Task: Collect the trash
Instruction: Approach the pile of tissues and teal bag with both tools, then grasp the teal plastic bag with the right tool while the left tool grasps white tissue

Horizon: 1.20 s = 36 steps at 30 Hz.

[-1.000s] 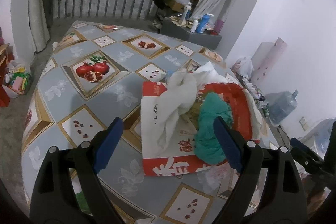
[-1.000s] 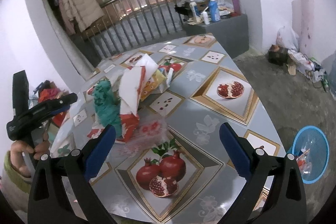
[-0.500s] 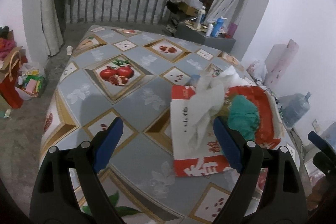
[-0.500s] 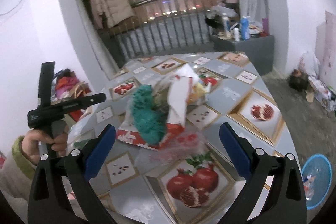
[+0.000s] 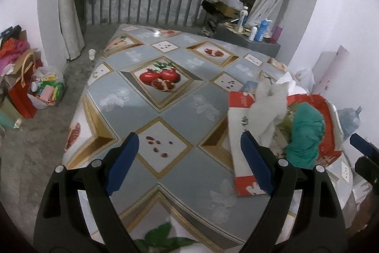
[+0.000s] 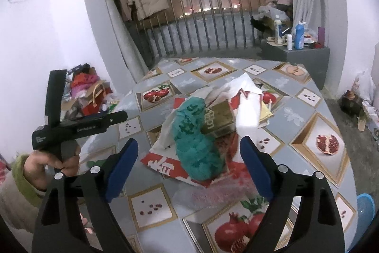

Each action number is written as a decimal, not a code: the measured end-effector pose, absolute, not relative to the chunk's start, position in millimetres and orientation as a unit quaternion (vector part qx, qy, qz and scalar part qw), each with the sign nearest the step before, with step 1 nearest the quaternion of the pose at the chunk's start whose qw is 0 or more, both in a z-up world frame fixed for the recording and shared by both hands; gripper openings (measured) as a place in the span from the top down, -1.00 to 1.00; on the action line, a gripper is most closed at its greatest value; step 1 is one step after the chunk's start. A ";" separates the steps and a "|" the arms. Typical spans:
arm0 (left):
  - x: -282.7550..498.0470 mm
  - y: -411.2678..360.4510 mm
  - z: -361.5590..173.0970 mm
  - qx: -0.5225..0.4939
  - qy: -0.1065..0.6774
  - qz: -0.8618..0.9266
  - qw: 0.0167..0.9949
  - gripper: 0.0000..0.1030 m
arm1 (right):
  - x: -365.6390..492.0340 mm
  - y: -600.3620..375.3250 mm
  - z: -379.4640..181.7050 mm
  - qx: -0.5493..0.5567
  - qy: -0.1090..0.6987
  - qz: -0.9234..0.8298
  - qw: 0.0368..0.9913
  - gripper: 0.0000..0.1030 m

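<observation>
- Left wrist view: the left gripper (image 5: 189, 166) has its blue-padded jaws spread wide with nothing between them, only the grey fruit-print tablecloth (image 5: 151, 110) beneath. The trash is off to the right of it: a red-and-white printed paper bag lying open (image 5: 239, 158), with crumpled white tissue (image 5: 267, 108) and a scrunched teal plastic bag (image 5: 305, 134) piled on top. The right finger looks to overlap the bag's near-left edge, but I can't tell if it's touching.
- My guess on handling: all of this is light and floppy. The tissue and teal plastic will just squash, so nothing's fragile, but loose bits could slide off if the paper bag gets tipped. The bag's stiffer edge looks like the best place to pinch.
- Right wrist view: the right gripper (image 6: 189, 166) is closing a bit, though its jaws are wide apart and not pressing on anything. The teal wad sits just beyond, roughly centred between the fingers, with a gold-coloured cardboard box (image 6: 219, 116) behind it. Thin clear plastic film (image 6: 213, 196) lies near the right finger, slippery-looking stuff.
- The teal wad is the easy grab here: bunched, soft, plenty to bite into.
</observation>
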<state>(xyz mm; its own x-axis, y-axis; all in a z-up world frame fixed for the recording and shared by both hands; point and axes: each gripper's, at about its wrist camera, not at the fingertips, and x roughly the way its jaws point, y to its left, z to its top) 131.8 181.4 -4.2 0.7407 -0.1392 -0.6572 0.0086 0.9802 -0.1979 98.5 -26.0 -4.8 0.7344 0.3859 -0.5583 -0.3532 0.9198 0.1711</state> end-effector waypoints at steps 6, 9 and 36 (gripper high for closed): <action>132.7 188.4 -4.9 -0.090 0.355 -0.048 0.929 -0.52 | 118.1 -17.7 -15.8 0.028 0.322 0.198 0.925 -0.56; 133.2 187.9 -6.6 -0.102 0.356 -0.067 0.926 -0.45 | 125.2 -14.2 -19.2 0.022 0.324 0.196 0.925 -0.55; 158.3 108.0 -8.5 -0.069 0.371 -0.213 0.901 0.13 | 155.4 -52.3 -45.0 0.147 0.364 0.218 0.893 0.41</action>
